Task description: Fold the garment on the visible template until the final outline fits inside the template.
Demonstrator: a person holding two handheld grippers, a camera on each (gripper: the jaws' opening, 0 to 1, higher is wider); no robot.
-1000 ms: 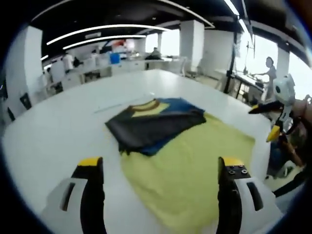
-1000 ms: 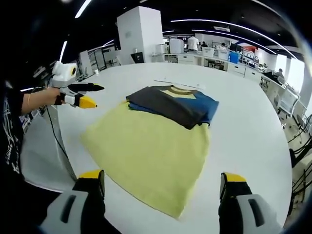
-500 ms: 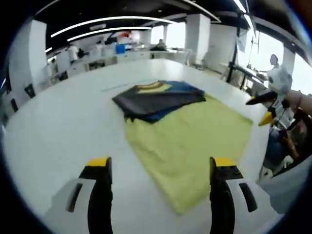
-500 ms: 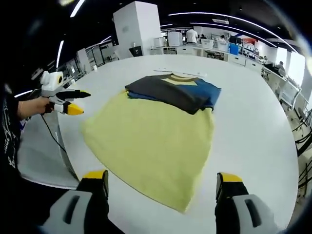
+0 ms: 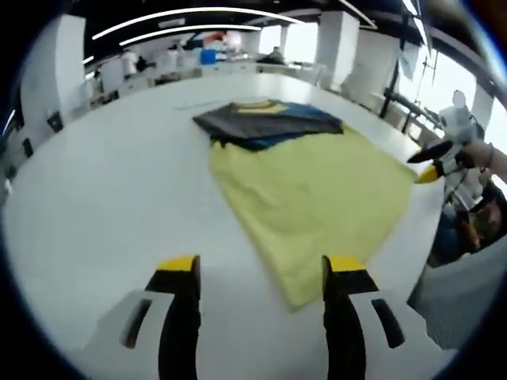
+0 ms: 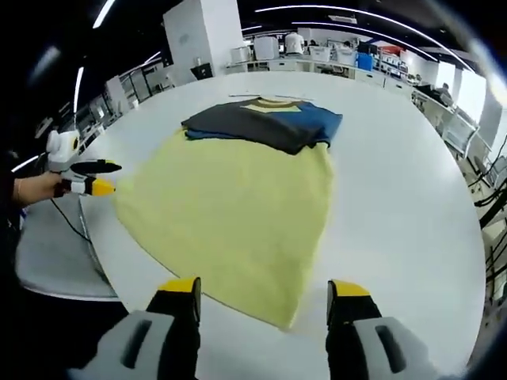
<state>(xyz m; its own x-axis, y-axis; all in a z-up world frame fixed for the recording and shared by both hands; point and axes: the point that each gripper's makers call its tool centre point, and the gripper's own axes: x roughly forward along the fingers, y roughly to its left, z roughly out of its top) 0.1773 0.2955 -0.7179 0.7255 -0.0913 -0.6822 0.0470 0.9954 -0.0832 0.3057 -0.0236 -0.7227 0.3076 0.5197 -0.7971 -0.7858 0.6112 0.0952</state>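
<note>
Garment (image 5: 313, 202) lies flat on the white worktop (image 5: 103, 198), well clear of both my grippers. Far end is folded — dark grey and blue layers (image 6: 261, 123) stacked with a yellow collar on top. The near part is one big yellow panel (image 6: 230, 214), unfolded, running toward me and narrowing to a corner near the worktop's edge.

Long axis: collar end far, hem corner near, roughly along the line the right gripper view looks down. In the left gripper view it runs diagonally, collar upper left, hem lower right.

Left gripper (image 5: 257, 269) — fingers released, nothing between them, hovering over bare worktop beside the near corner of the yellow panel. Right gripper (image 6: 265, 294) — fingers likewise spread and empty, above the near hem corner. In the right gripper view my left gripper (image 6: 83, 178) sits off the worktop's left edge; in the left gripper view the right one (image 5: 434, 158) sits off to the right.

Handling, my read: light knit cloth, limp, no stiffness. It will sag and drag if lifted from one point, and the folded stack could shift if I pull hard. Best hold is a pinch on the hem, one gripper near each corner of the yellow panel, then carry it toward the collar.

I can't make out any template outline under the cloth.
</note>
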